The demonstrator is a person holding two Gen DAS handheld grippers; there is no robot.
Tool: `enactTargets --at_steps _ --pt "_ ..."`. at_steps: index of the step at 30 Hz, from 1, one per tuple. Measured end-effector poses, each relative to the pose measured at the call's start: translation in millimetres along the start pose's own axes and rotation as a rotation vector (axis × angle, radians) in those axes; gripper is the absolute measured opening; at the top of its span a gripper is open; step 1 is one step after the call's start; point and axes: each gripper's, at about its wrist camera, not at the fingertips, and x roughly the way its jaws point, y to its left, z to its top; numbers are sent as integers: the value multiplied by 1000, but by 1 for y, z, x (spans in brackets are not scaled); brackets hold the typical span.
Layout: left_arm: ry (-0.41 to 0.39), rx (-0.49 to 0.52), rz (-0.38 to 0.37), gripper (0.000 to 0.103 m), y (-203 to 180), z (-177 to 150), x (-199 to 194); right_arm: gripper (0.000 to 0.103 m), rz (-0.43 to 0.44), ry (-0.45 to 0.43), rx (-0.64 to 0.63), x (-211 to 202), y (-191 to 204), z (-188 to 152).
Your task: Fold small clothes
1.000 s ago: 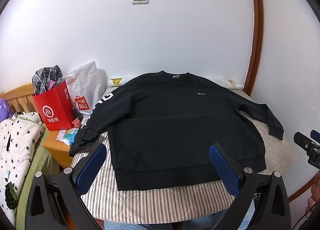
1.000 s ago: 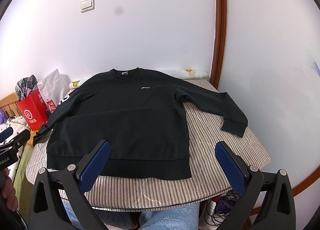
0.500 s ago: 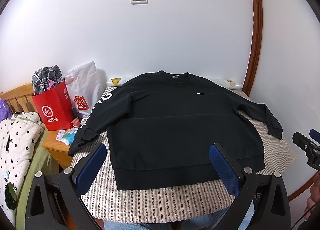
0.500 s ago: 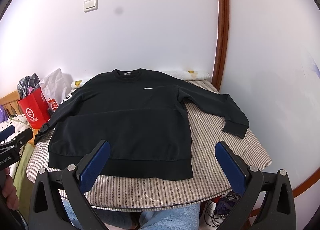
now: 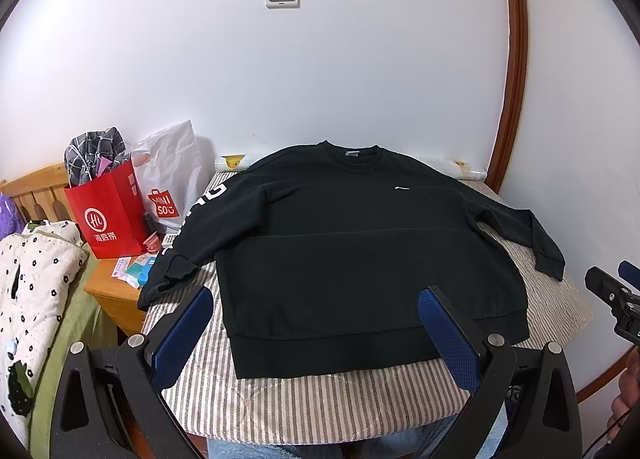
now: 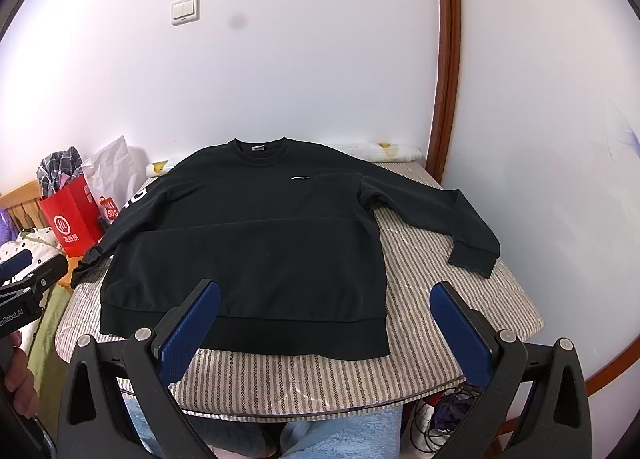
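Black sweatshirt (image 5: 360,255) flat, both claws gaping empty, left claw (image 5: 316,323), right claw (image 6: 326,317), nightstand (image 5: 116,291) only in left view

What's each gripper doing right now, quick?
Left gripper: open, holding nothing, above the sweatshirt hem.
Right gripper: open, holding nothing.

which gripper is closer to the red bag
Left. The left gripper hovers by the sweatshirt's hem on the red bag's side; the right gripper is further right.
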Motion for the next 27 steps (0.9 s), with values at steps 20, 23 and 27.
enactTargets --at_steps 20,23,27 --pt "-2 -3 1 103 4 -2 -2 103 -2 0 -2 -2 3 -2" --pt "-1 -8 0 103 4 -2 -2 103 -1 0 -2 -2 3 -2" --pt "-1 -6 -1 103 5 -2 -2 103 -1 0 -1 -2 3 -2"
